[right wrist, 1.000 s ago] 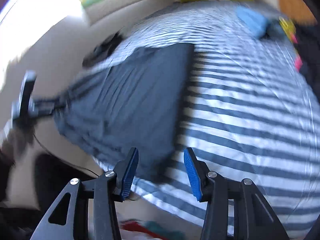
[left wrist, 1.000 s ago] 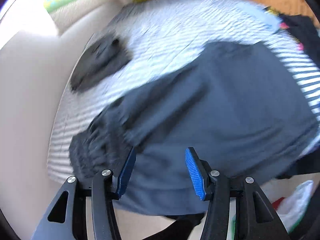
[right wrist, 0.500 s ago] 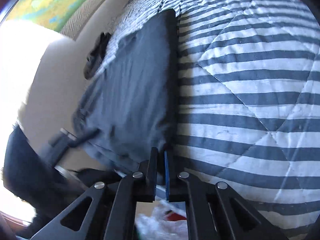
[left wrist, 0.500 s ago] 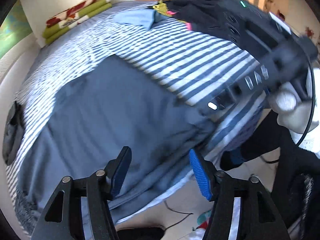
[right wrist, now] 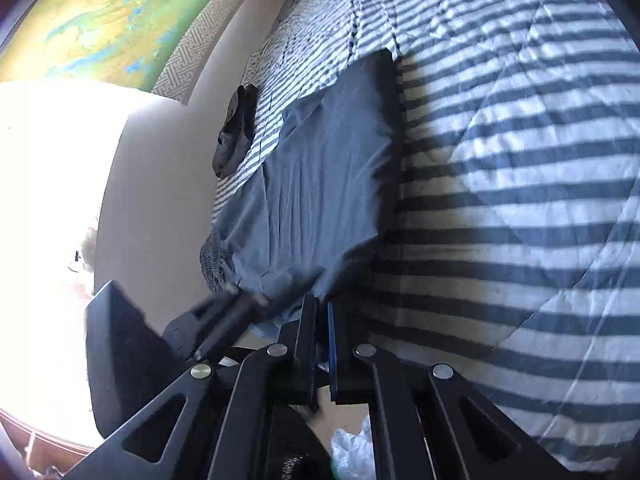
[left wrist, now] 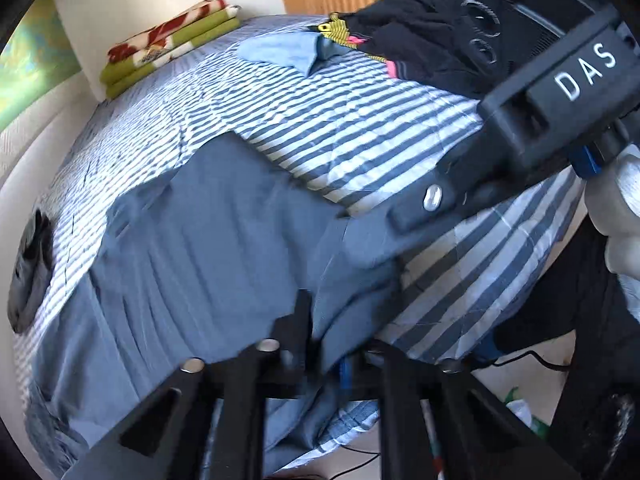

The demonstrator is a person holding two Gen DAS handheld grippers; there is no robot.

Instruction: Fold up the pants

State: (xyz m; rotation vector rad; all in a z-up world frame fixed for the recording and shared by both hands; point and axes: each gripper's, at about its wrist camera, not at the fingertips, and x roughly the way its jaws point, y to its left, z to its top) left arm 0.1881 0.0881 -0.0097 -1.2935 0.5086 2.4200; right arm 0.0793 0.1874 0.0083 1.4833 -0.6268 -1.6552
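Note:
Grey-blue pants lie spread on a striped quilt, their near edge hanging over the bed's side. My left gripper sits at that near edge. Its jaws are closing, with a fold of pants fabric pinched between them and covering the blue pad. In the right wrist view, my right gripper is shut on the near corner of the pants. From the left wrist camera, the right gripper reaches in from the right onto that corner. The left gripper shows blurred just beside the right one.
A dark garment lies at the quilt's left edge. Folded blankets, a light blue cloth and a black clothing pile sit at the far end. A white-gloved hand holds the right gripper. A plastic bag lies on the floor.
Both grippers stood open a second ago. The right one shut on the pants' corner first. The left one swung along the near edge toward it and closed on the fabric.

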